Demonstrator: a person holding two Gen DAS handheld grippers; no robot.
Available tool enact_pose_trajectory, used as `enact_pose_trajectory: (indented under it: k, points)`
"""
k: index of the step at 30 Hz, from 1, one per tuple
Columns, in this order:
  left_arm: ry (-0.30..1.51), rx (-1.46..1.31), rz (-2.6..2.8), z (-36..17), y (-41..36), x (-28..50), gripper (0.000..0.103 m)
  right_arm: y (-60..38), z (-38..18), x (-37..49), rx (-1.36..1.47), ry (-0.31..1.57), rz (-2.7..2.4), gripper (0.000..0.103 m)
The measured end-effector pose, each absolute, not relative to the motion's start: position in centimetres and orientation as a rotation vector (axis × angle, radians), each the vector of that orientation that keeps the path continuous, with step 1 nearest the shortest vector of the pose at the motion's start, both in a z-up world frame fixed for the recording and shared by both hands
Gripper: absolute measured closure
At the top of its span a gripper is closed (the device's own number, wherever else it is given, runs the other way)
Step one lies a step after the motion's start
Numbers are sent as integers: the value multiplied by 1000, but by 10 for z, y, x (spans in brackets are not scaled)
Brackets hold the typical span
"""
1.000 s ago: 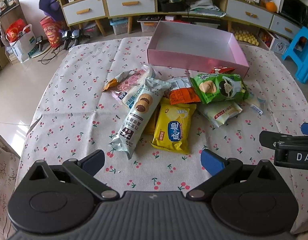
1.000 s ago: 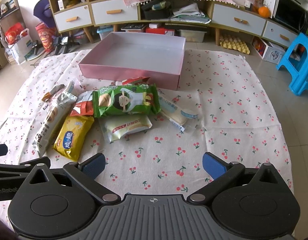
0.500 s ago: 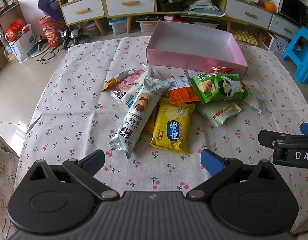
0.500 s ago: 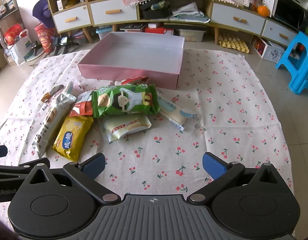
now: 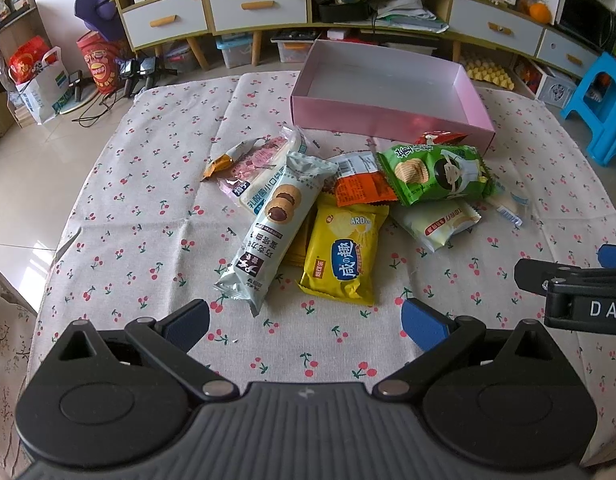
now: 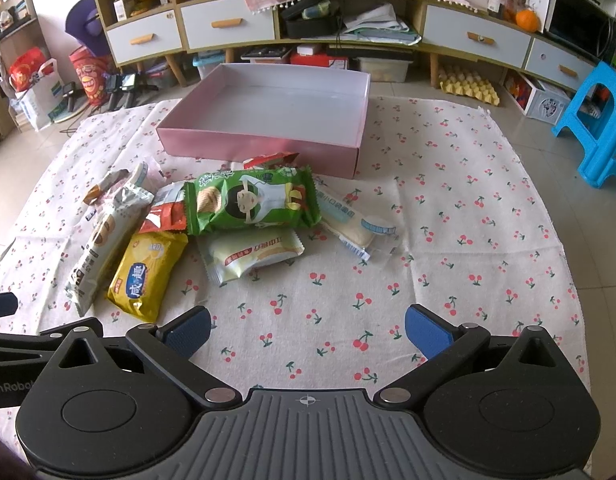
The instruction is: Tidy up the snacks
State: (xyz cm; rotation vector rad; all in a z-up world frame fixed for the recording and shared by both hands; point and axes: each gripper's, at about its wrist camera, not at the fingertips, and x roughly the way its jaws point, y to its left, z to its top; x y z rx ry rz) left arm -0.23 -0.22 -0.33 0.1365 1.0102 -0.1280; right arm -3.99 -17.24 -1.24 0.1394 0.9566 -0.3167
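presently both grippers hover low over the near edge of the desk, nothing held. left gripper: jaws spread wide, empty, aimed at the near end of the pile. right gripper: jaws likewise apart, empty, over bare cloth just right of the pile.

snacks lie heaped mid-desk, overlapping, none yet sorted. cookie pack lies slanted on top of the left side; yellow pack sits beside it, nearest the left gripper. green chip bag rests across the orange pack and partly over the pale pack. a clear-wrapped bar lies at the right edge of the heap, closest to the right gripper's line.

pink box stands open and empty just behind the heap, a red pack touching its front wall. judged the intended container, placed within short reach of the pile.

assessment: task at its start. top-lying packs should go first; the overlap risks dragging neighbours.
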Motion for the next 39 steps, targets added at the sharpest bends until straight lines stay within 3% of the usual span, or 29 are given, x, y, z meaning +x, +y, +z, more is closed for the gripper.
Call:
enact_pose_trajectory:
  k: [39]
  points:
    - [973, 70, -154, 9, 15, 13, 1, -180, -4, -26, 154, 991, -241, 0]
